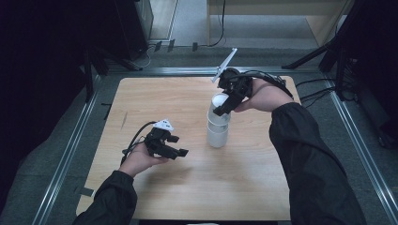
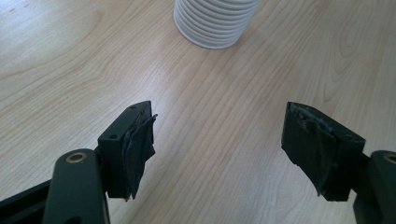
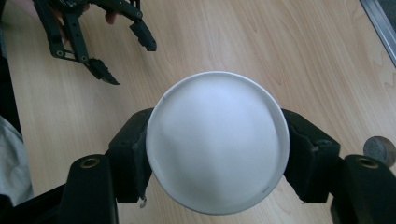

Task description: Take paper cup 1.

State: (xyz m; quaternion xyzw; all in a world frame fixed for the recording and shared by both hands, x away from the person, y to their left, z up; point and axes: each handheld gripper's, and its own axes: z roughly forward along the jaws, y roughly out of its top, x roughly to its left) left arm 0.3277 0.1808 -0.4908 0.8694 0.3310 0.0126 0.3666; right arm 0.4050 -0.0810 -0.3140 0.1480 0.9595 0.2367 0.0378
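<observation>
Nearest me, at about 7 o'clock on the pale wooden desk [image 1: 197, 187], my left hand-held gripper [image 1: 180, 145] sits low with its jaws apart and nothing between them. Its own camera shows bare wood between the two taped pads [image 2: 140, 140]. The ribbed base of the white paper cup stack [image 2: 215, 23] lies well ahead of it, at 12 o'clock in that view.

Farther out, near desk centre, the stack [image 1: 218, 133] stands upright. At its top, my right hand-held gripper [image 1: 220, 108] comes in from about 2 o'clock and is clamped on the uppermost white paper cup [image 3: 217, 147], one jaw on each side of the wall just under the rim. In the right gripper view the cup mouth faces the camera, with the left hand-held gripper [image 3: 126, 58] beyond it at 11 o'clock.

I judge the step in hand to be separating the top cup from the stack. From the high view I cannot tell whether it has cleared the cup beneath.

Next move calls for a straight lift. If the lower cups cling, the left should close on the stack base to hold it down.
</observation>
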